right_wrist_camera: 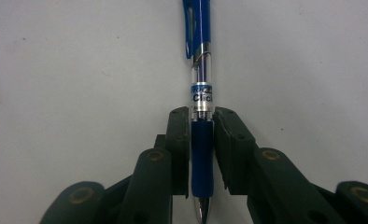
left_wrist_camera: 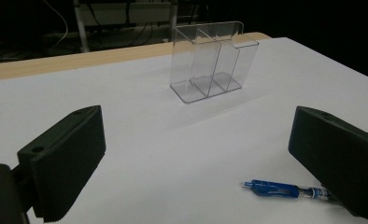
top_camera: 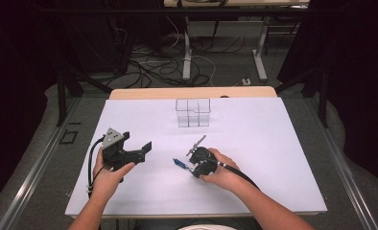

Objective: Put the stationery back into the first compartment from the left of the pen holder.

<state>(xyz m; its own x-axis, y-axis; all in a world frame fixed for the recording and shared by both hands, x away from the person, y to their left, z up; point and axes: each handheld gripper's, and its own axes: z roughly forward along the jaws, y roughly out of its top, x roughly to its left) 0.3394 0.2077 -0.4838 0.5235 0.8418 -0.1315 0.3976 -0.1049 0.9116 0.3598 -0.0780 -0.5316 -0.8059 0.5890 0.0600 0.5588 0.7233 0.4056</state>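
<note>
Lying on the white table [top_camera: 273, 158], the blue clear-barrelled click pen [right_wrist_camera: 201, 135] sits clamped between the right tool [right_wrist_camera: 201, 140] jaws; left tool [left_wrist_camera: 196, 154] gapes open, cables littering the floor [top_camera: 153, 67] behind.

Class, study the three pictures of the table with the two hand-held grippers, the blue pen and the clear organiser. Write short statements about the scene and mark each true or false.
1. The right gripper is shut on the blue click pen with a clear barrel. True.
2. The left gripper holds the pen. False: its jaws stand wide open and hold nothing.
3. The clear plastic divided organiser contains pens. False: its compartments are empty.
4. The pen lies on the white tabletop. True.
</note>
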